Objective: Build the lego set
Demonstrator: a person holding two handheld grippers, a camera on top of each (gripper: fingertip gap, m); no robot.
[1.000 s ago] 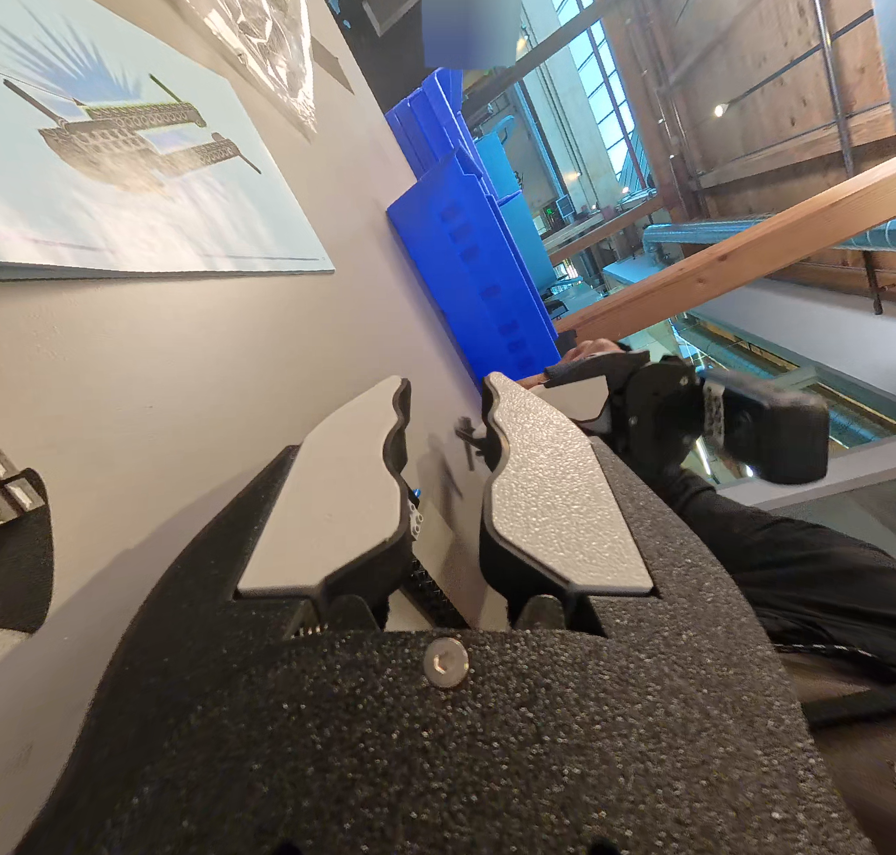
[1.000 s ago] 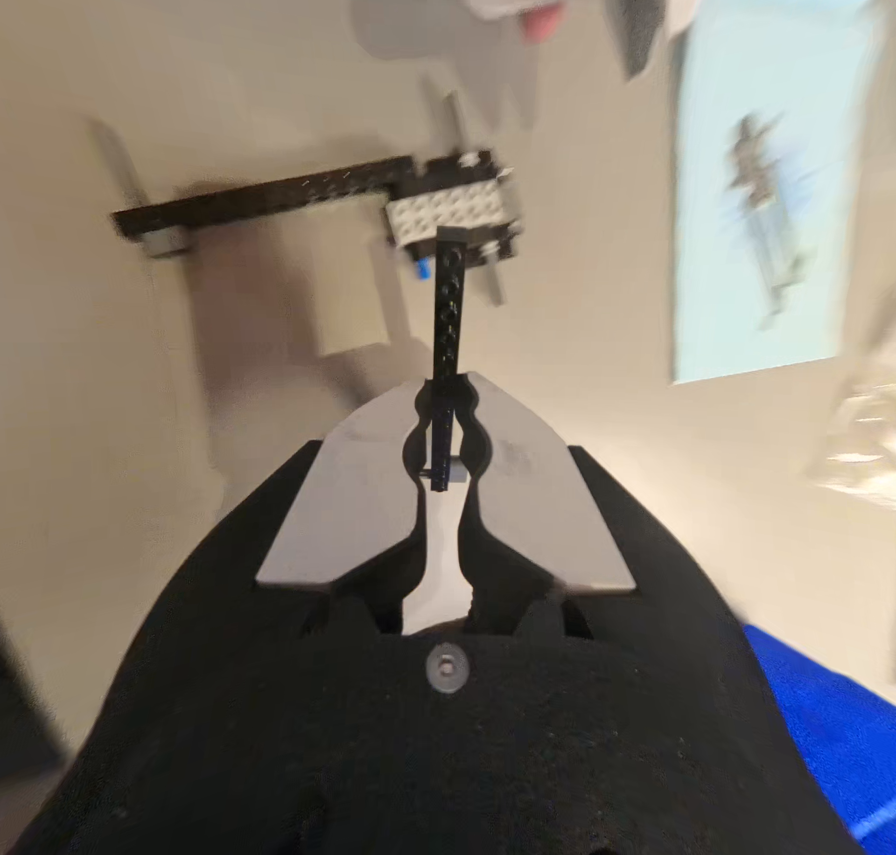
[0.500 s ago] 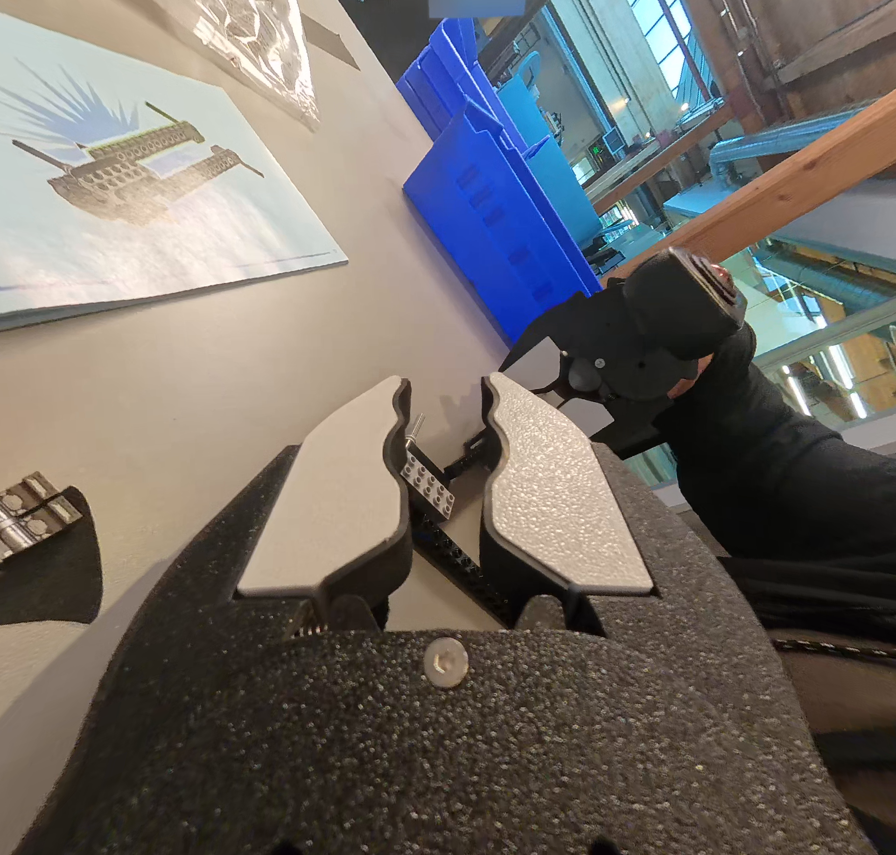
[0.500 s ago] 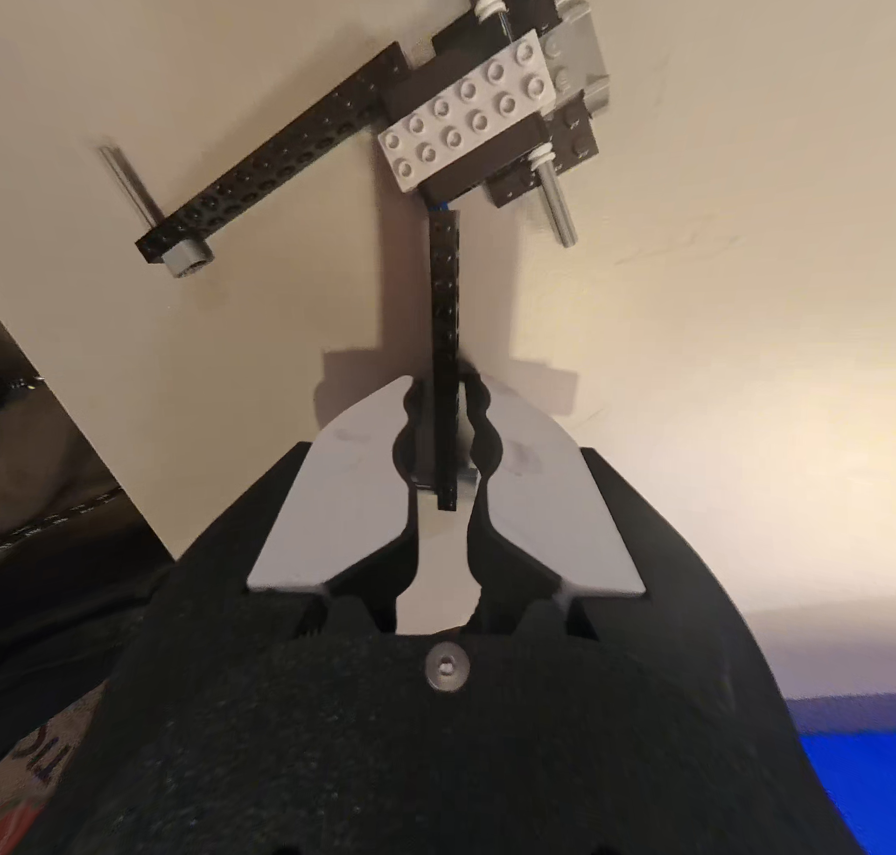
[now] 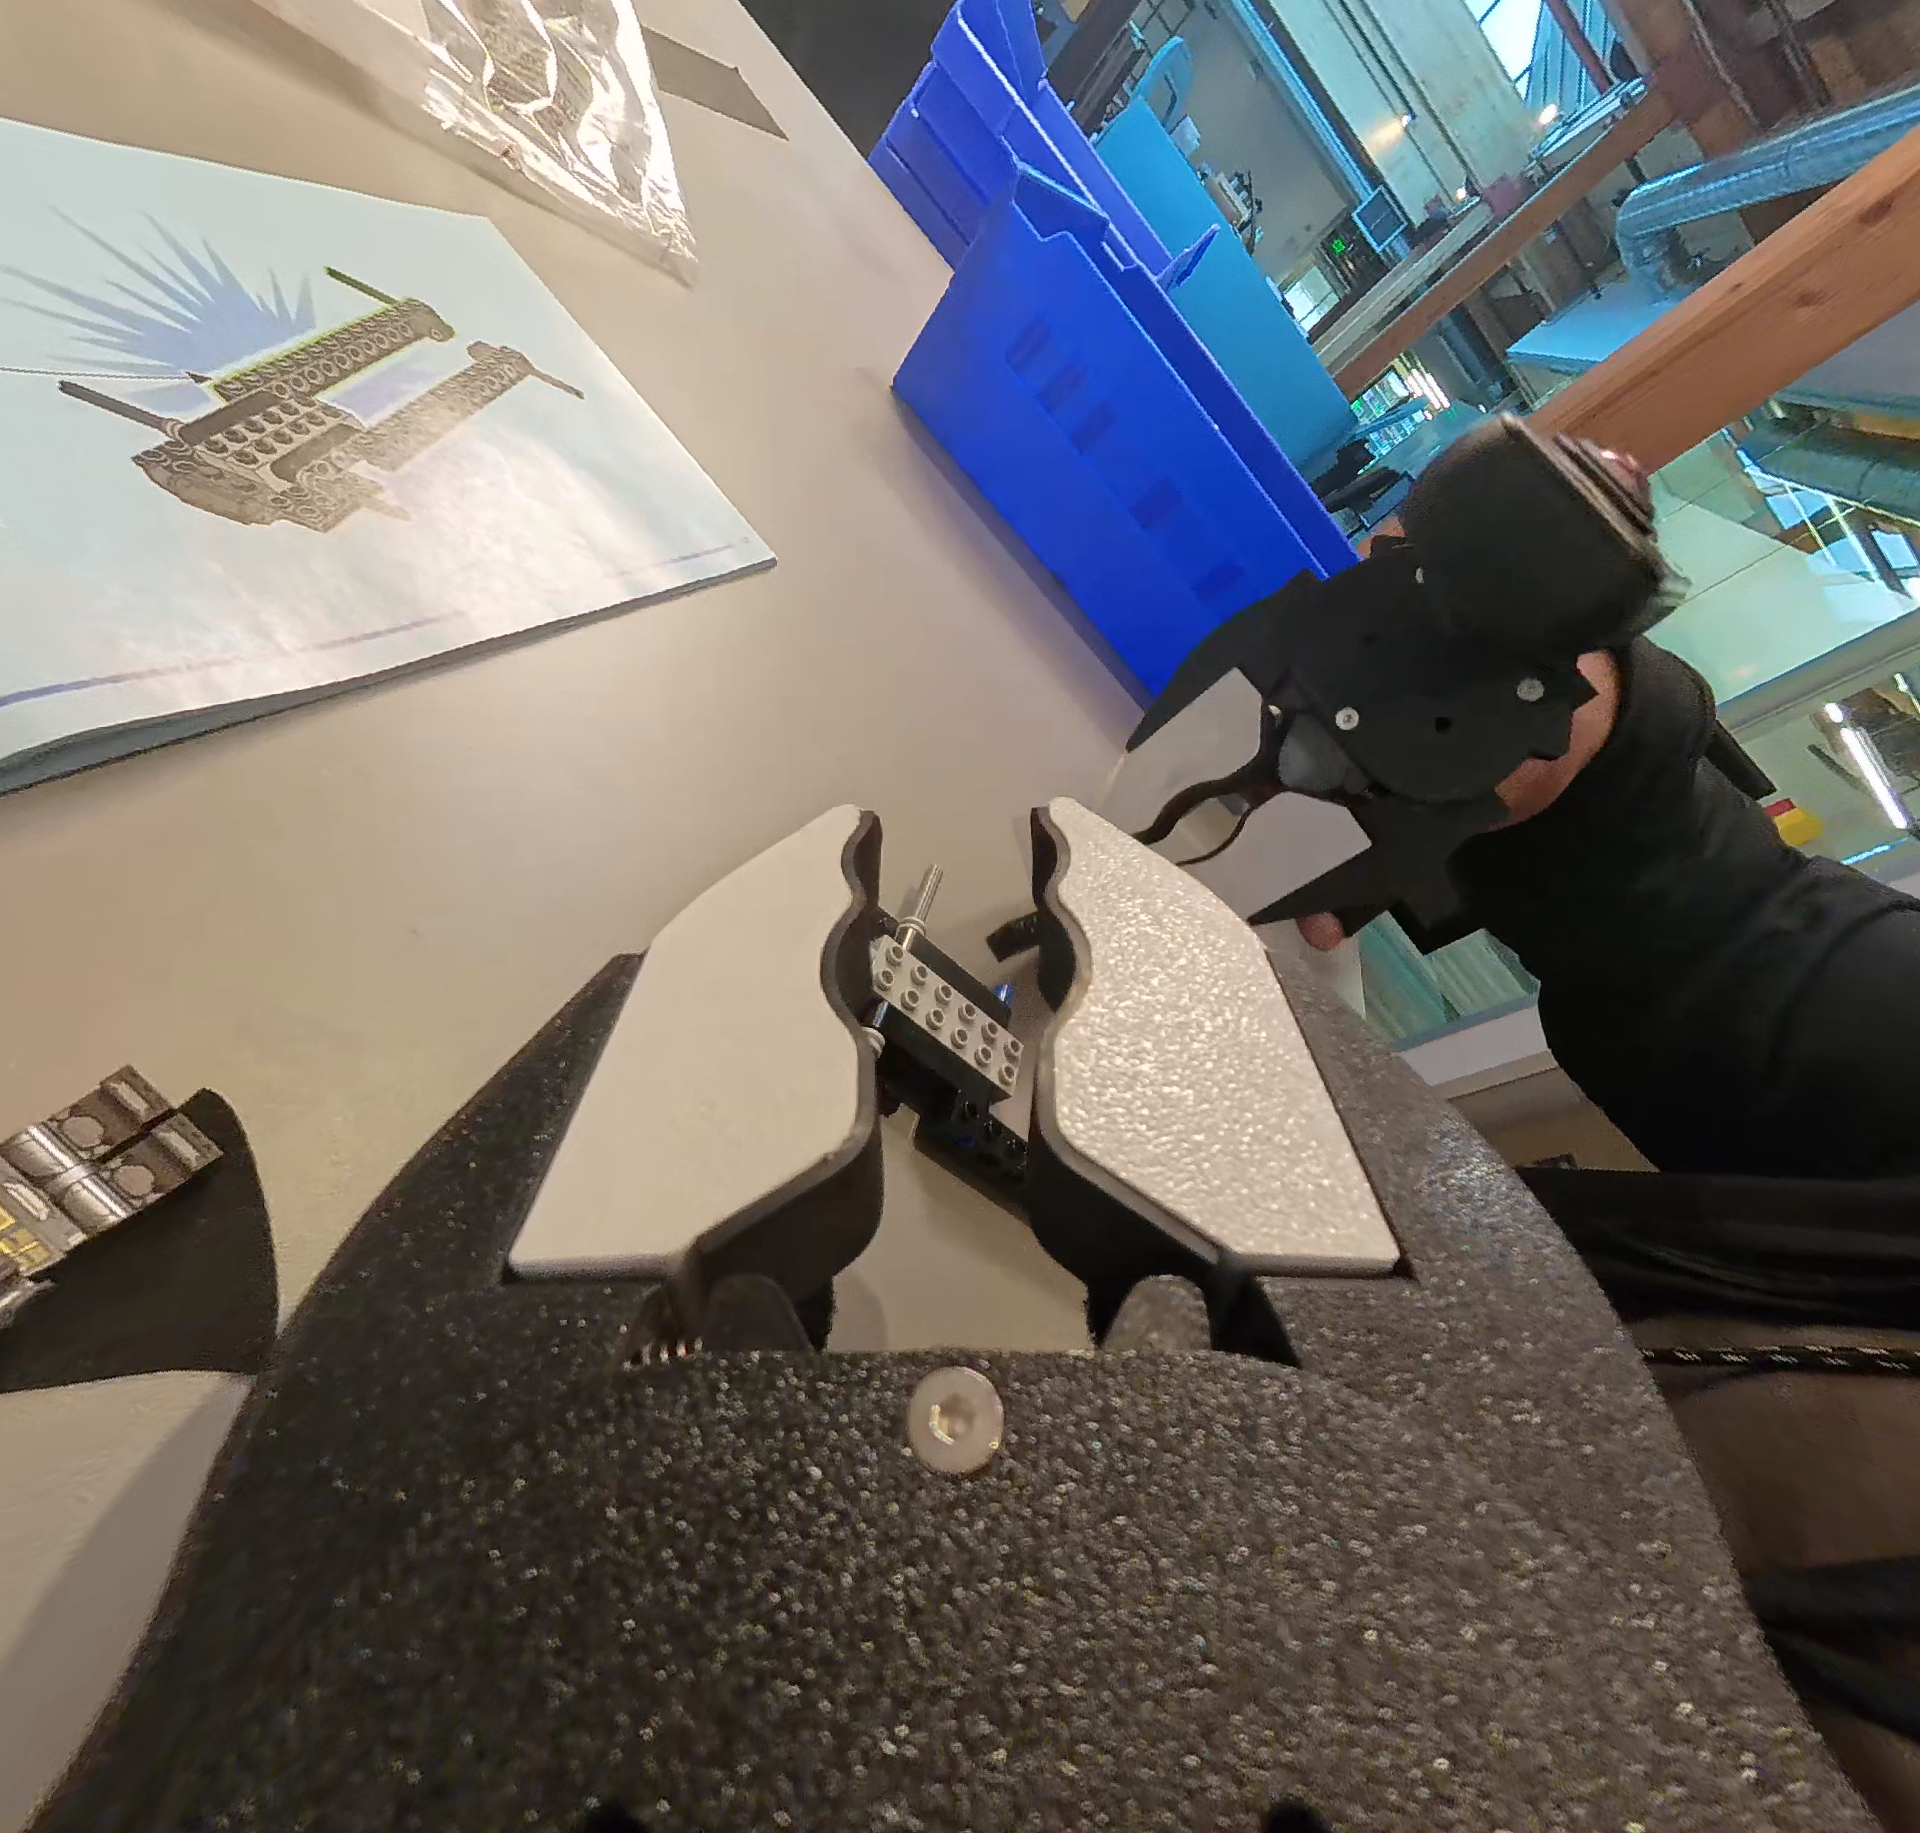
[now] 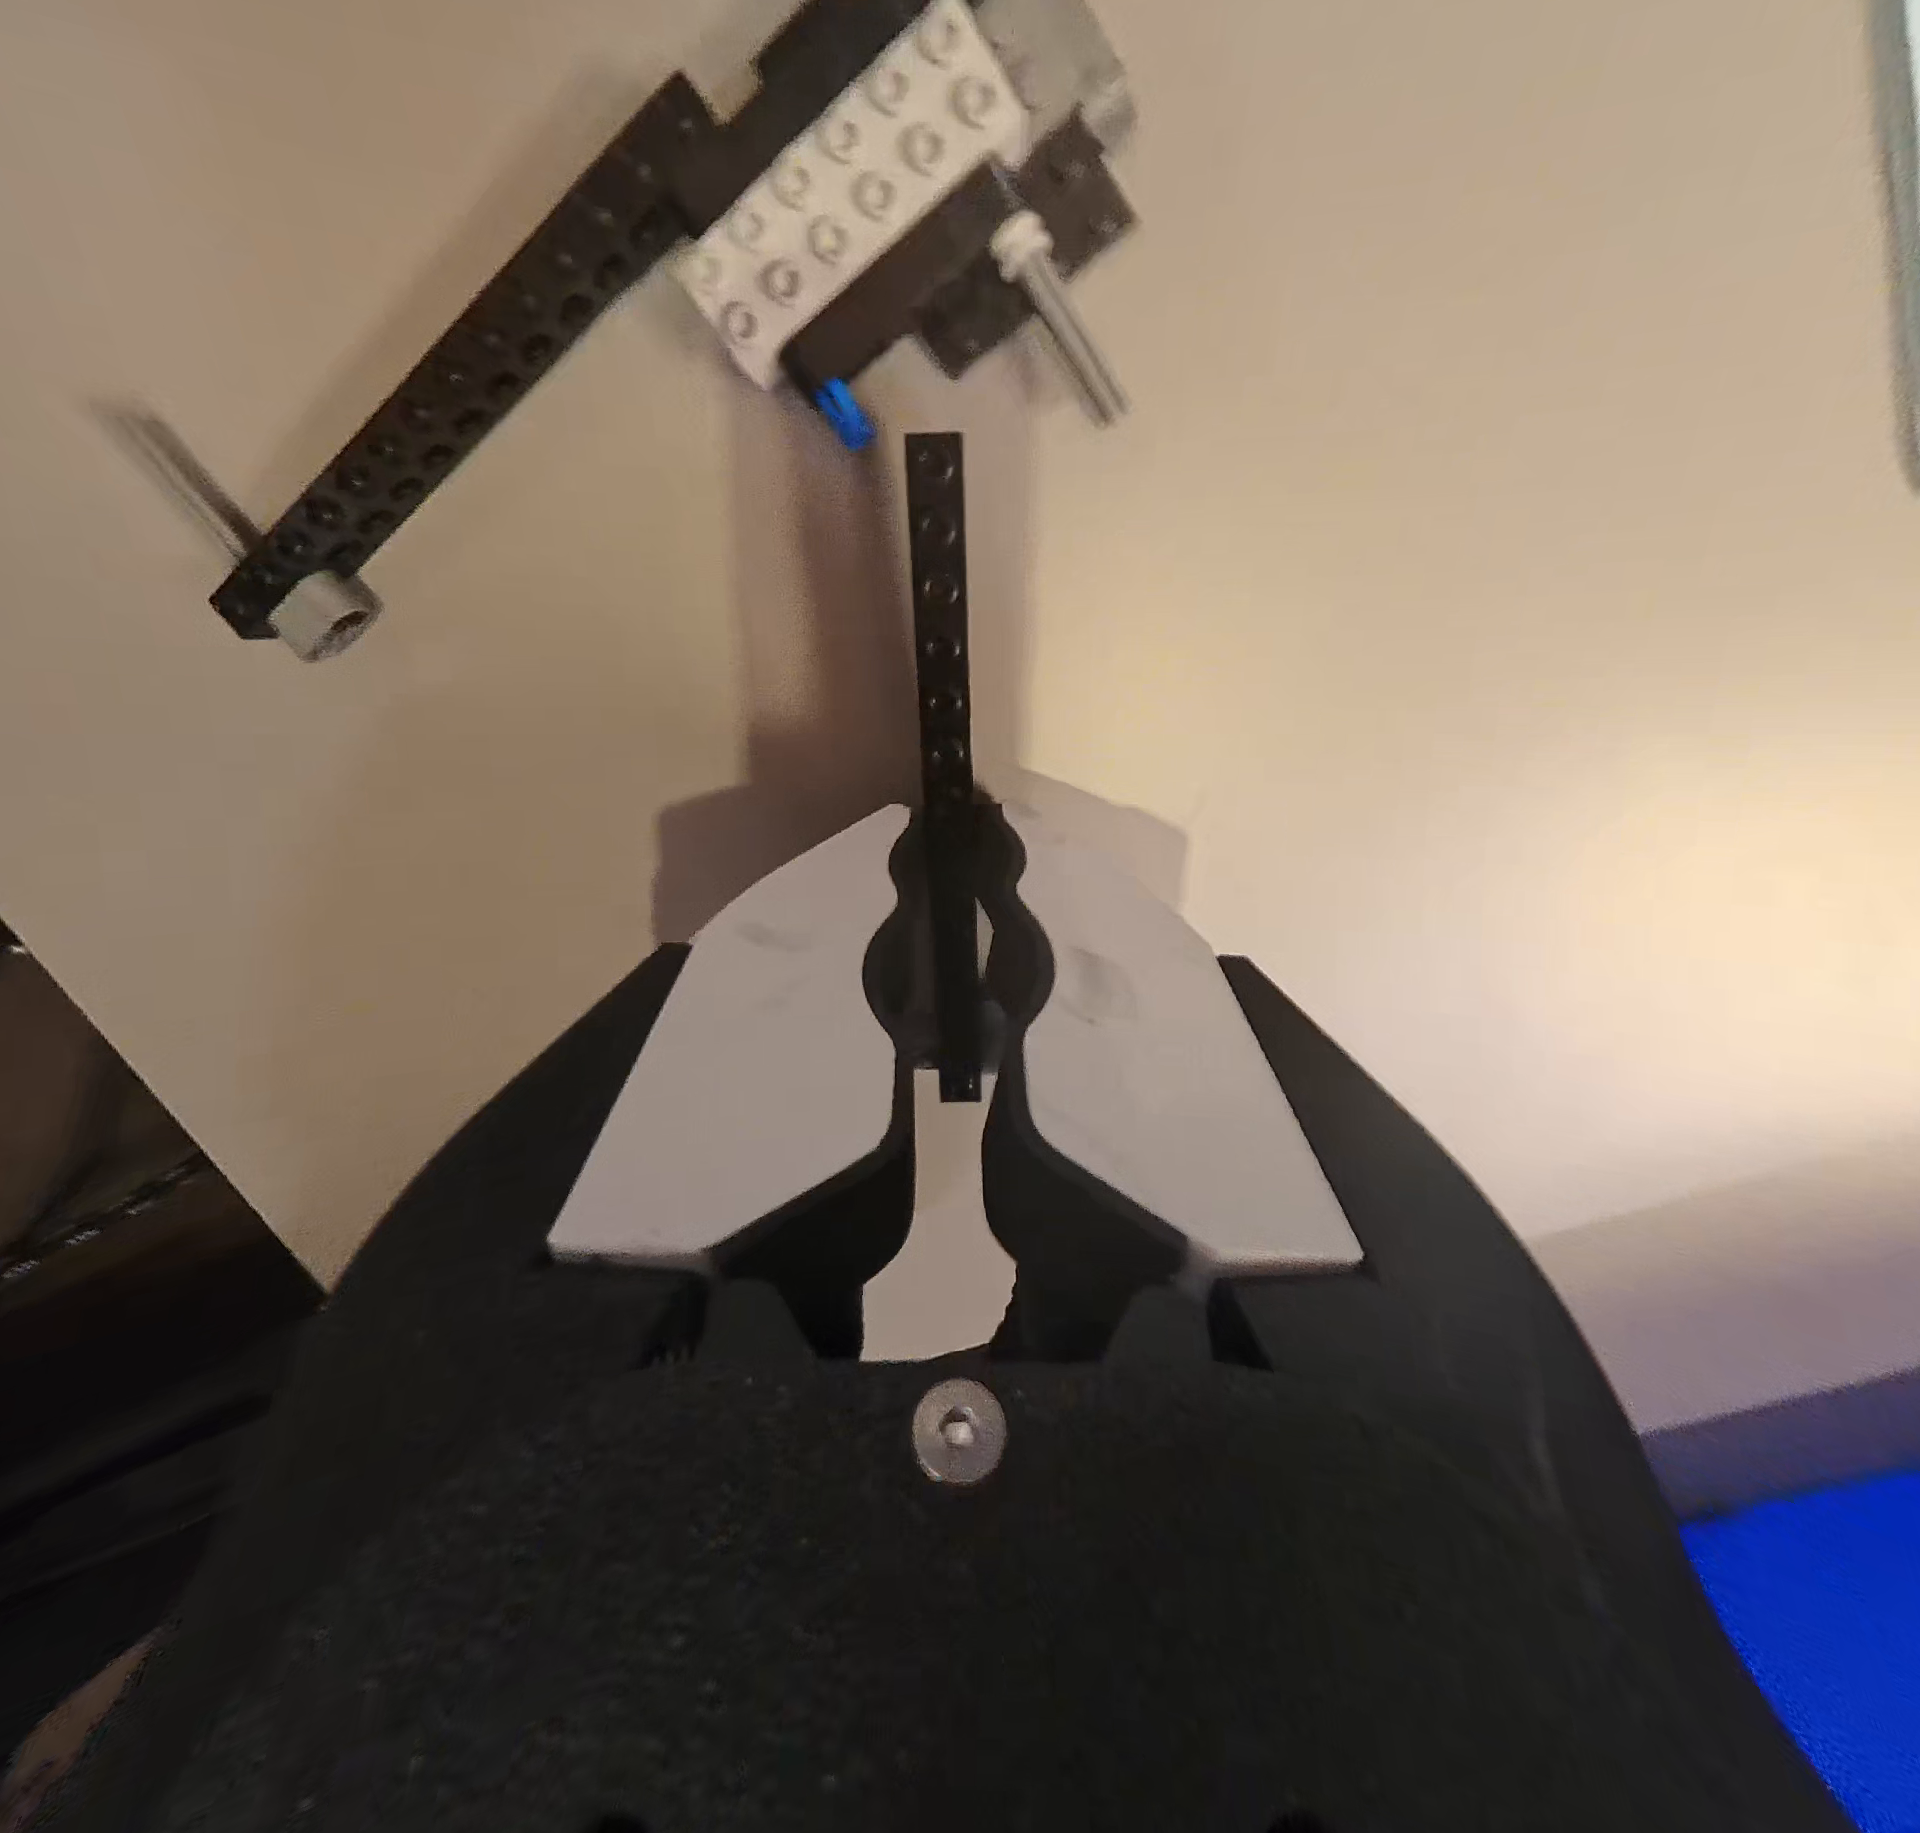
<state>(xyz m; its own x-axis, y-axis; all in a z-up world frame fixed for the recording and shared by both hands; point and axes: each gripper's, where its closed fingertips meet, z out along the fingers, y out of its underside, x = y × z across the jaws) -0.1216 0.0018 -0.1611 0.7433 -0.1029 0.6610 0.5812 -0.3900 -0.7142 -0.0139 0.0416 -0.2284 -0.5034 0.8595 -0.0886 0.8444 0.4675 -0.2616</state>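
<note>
Two grippers: I am seeing both working over the pale table (image 5: 436, 848), and I am placing everything relative to the brick assembly (image 6: 873, 214) lying on it.
Right gripper (image 6: 951, 827): I am watching its pads pressing from both sides on a thin black studded strip (image 6: 940, 620), held edge-on and pointing forward toward the assembly.
Strip tip: it is hovering just short of the assembly's blue pin (image 6: 844, 417), apart from it.
Brick assembly: it is showing a white studded plate (image 6: 862, 194) on black bricks, a grey axle (image 6: 1070, 329) sticking out of one side, and a long black holed beam (image 6: 468, 401) reaching away to a grey end piece (image 6: 327, 625).
Left gripper (image 5: 956, 848): I am seeing its jaws standing partly apart around the assembly (image 5: 951, 1030); whether the pads are pressing on it I cannot tell.
Instruction booklet (image 5: 312, 495): it is lying open beyond the assembly, well apart.
Clear plastic bag (image 5: 540, 69): it is lying farther off than the booklet.
Blue bins (image 5: 1091, 412): they are standing at the table edge beyond the assembly.
</note>
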